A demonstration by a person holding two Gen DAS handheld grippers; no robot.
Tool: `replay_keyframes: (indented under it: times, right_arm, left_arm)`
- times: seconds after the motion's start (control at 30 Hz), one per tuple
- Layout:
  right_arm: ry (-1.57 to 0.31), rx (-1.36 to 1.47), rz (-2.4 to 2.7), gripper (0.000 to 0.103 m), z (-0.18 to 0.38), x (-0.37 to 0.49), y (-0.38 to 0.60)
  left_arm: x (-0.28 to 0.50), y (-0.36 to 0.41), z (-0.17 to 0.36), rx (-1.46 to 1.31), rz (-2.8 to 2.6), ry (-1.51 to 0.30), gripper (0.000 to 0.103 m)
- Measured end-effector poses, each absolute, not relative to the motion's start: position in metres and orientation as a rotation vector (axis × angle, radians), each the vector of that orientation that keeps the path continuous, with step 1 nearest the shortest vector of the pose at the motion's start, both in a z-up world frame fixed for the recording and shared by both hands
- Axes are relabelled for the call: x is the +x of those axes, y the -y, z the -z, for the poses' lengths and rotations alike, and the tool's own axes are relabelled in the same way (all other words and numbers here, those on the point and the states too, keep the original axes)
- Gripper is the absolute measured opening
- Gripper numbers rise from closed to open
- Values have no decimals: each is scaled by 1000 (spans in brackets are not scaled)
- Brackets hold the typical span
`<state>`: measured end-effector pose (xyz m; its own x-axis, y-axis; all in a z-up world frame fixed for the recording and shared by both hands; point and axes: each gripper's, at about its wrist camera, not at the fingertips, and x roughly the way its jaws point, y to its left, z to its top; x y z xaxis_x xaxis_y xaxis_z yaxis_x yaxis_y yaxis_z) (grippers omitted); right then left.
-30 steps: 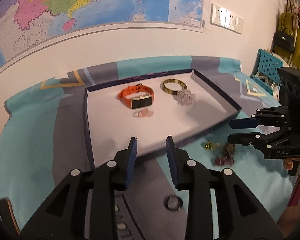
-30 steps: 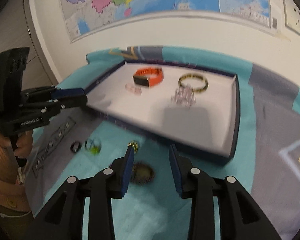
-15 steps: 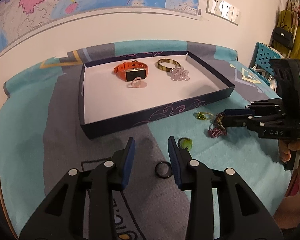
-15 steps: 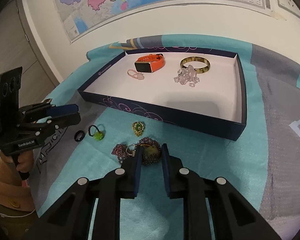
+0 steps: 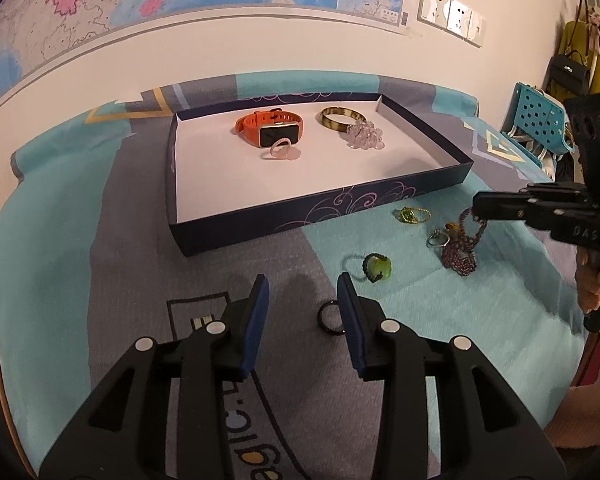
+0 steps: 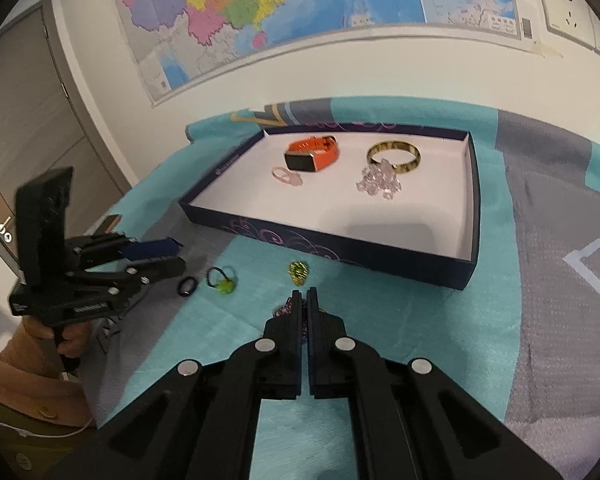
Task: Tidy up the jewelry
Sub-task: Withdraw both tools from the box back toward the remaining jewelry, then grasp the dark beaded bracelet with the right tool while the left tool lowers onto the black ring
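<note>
While the right gripper (image 6: pixel 304 295) is seen with jaws just closed, pinched on the purple beaded chain (image 5: pixel 458 254), the chain lies on the teal cloth (image 5: pixel 440 312) at five o'clock of the tray (image 5: pixel 320 216). Left gripper (image 5: pixel 302 294) fingers are held spread, nothing between them; the black ring (image 5: pixel 331 315) lies just beside the right finger.
</note>
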<state>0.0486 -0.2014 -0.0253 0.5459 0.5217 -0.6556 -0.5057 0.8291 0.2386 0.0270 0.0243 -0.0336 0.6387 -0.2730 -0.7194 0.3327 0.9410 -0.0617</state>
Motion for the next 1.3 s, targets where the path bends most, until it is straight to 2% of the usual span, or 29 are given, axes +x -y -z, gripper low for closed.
replay_keyframes:
  times: [0.33, 0.4, 0.43, 0.47, 0.5, 0.6, 0.7, 0.87, 0.93, 1.0, 1.07, 1.17, 1.3]
  right_arm:
    - [-757, 33, -663, 0, 9, 33, 200]
    - [-791, 10, -621, 6, 18, 36, 202]
    - [-804, 11, -592, 12, 23, 37, 205]
    - [-815, 11, -578, 27, 27, 38, 206]
    - [-830, 1, -556, 38, 33, 38, 208]
    - [-856, -7, -536, 53, 44, 38, 208]
    - [-868, -43, -543, 63, 50, 35, 198]
    - [-861, -170, -526, 68, 55, 26, 173]
    - [-852, -220, -505, 60, 57, 25, 167]
    - [-843, -241, -498, 35, 56, 23, 166]
    - [-844, -230, -503, 21, 55, 23, 170]
    - [-849, -204, -510, 9, 54, 23, 176]
    - [-853, -175, -527, 6, 54, 21, 180]
  left_arm:
    - [18, -25, 39, 96, 366, -824, 36]
    - [16, -23, 41, 106, 370, -826, 38]
    - [16, -23, 42, 109, 372, -828, 38]
    - [15, -22, 42, 110, 375, -831, 38]
    - [14, -23, 43, 112, 377, -832, 39]
    - [13, -23, 44, 116, 383, -835, 41]
    - [13, -21, 44, 124, 384, -838, 42]
    - [13, -20, 44, 129, 385, -840, 43]
    - [13, -19, 44, 135, 387, -841, 44]
    - [13, -17, 45, 144, 396, -845, 45]
    - [12, -14, 46, 157, 405, -847, 45]
    - [13, -11, 47, 173, 411, -853, 44]
    - [17, -8, 48, 174, 419, -857, 41]
